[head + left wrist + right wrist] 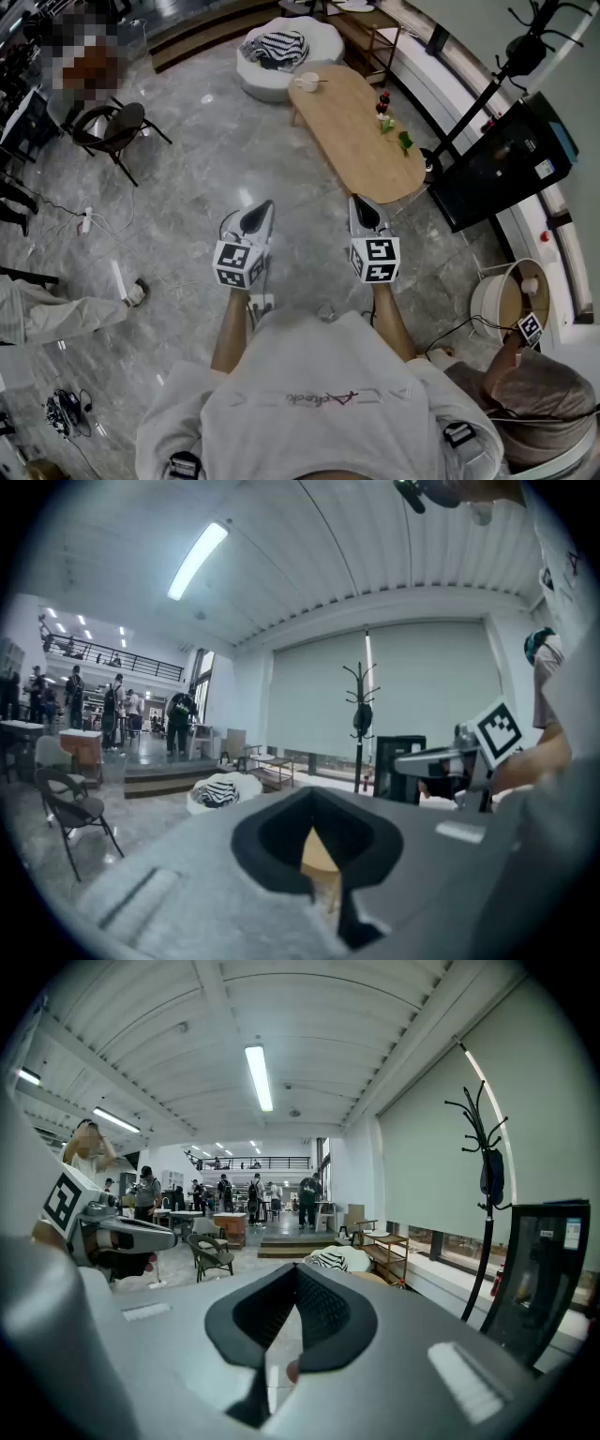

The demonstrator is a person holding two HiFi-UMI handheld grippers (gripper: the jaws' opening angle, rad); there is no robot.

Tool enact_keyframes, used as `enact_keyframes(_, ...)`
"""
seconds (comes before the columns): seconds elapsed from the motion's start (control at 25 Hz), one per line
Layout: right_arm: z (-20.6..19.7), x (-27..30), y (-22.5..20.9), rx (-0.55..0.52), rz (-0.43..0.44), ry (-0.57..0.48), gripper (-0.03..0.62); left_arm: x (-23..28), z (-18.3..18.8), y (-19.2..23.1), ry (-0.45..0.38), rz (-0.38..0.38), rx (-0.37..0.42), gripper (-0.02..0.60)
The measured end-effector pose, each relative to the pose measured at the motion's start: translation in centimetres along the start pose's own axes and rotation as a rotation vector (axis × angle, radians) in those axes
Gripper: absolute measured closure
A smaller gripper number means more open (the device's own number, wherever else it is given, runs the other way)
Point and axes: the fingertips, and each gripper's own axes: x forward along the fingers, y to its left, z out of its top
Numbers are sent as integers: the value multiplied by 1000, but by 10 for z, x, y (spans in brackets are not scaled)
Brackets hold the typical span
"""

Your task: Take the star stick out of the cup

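Now, the grey left gripper (261, 212) and right gripper (362, 206) are held pressed together and empty. The long oval wooden worktop (352, 141), well apart, should be approached first.

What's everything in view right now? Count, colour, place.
long oval wooden table: 1, light wood, ahead of the tongs
white cup: 1, white, on the table's far end; contents too small to tell
small red and green items: a few, mid-table, too small to name
round white pouf: 1, white, beyond the table
striped cloth: 1, black and white, on the pouf
black chair: 1, black, floor at far left
black coat stand: 1, black, right of the table
black screen panel: 1, black, by the stand
left tongs: 1, grey, shut, empty
right tongs: 1, grey, shut, empty
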Motion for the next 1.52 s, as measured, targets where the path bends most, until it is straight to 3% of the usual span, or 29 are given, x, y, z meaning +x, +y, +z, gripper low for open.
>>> enact_keyframes(0.48,1,-1,6,5,-4,-16,592,1,-3,2,5,-28,7,580)
enact_keyframes(1.12,0,27,54,8,-47,-10,592,-15,-15,53,19,-84,23,580)
enact_keyframes(1.52,-7,53,49,13,-48,-2,592,4,-20,69,24,-93,22,580)
